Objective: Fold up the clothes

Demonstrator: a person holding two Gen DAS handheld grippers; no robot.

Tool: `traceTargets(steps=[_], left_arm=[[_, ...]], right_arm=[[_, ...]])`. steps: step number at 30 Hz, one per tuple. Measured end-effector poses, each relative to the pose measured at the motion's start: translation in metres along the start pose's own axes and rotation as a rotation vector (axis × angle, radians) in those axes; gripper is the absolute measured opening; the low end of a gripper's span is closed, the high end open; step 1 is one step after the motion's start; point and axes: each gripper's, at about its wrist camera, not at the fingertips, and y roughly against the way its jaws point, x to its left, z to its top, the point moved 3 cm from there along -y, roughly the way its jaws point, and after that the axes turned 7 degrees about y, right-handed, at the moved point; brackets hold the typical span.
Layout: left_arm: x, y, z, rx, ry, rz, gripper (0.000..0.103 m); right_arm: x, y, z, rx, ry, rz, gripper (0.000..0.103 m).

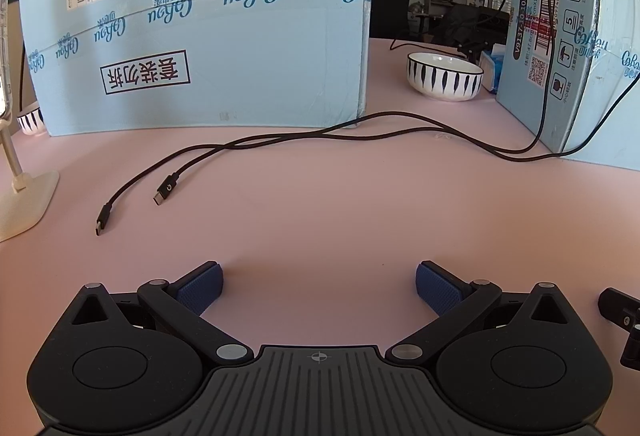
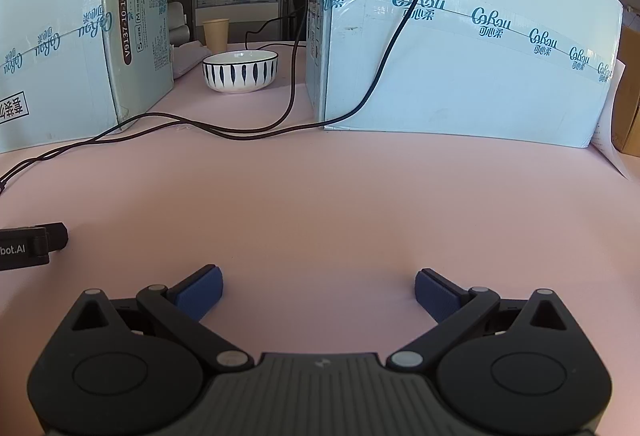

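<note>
No clothes show in either view. My left gripper (image 1: pixel 319 286) is open and empty, its blue pads (image 1: pixel 200 286) wide apart just above the pink table (image 1: pixel 320 204). My right gripper (image 2: pixel 318 290) is also open and empty over the pink table (image 2: pixel 340 204), blue pads (image 2: pixel 438 292) spread. A black part of the right gripper shows at the right edge of the left wrist view (image 1: pixel 624 320). A black part of the left gripper shows at the left edge of the right wrist view (image 2: pixel 28 246).
Two pale blue cartons (image 1: pixel 200 36) (image 1: pixel 572 48) stand at the back, with a striped bowl (image 1: pixel 444 76) between them. Two black USB cables (image 1: pixel 160 192) lie across the table. A white stand (image 1: pixel 20 196) is at the left. A paper cup (image 2: pixel 216 34) stands behind the bowl (image 2: pixel 240 71).
</note>
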Motion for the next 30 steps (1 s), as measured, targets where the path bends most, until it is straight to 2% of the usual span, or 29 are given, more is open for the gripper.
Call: traceTargets(steps=[30], left_arm=[[-0.0019,0.0002,-0.0002,0.000,-0.001,0.001,0.103]], right_arm=[[0.0011,0.0007,-0.0007,0.000,0.000,0.000,0.103]])
